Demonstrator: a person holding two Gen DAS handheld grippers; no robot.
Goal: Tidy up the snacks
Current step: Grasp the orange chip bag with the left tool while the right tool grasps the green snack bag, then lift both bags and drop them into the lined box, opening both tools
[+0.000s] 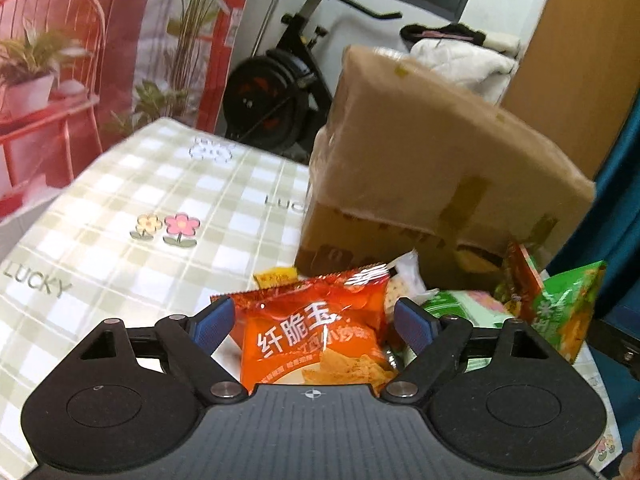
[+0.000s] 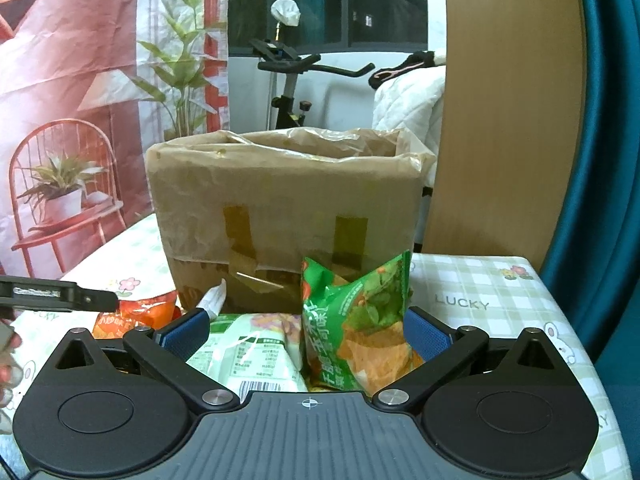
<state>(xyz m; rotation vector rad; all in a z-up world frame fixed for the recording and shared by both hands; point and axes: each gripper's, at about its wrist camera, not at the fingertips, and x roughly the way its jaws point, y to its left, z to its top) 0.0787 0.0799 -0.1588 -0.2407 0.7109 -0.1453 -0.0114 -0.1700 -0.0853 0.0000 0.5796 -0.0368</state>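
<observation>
- My left gripper (image 1: 314, 322) has its jaws spread around the orange chip bag (image 1: 316, 340); the pads are not visibly touching it. Closing on the puffed middle could, I judge, squeeze the bag out or crush the chips.
- The snack pile (image 2: 256, 352) lies at the near foot of the cardboard box (image 2: 280, 208) on the desk (image 2: 500, 304). Lifting one packet may drag its neighbours.
- My right gripper (image 2: 306, 334) has its jaws spread around the upright green chip bag (image 2: 360, 320). It leans near the box and could topple if nudged.
- The box rim stands high; a low carry could knock it.
</observation>
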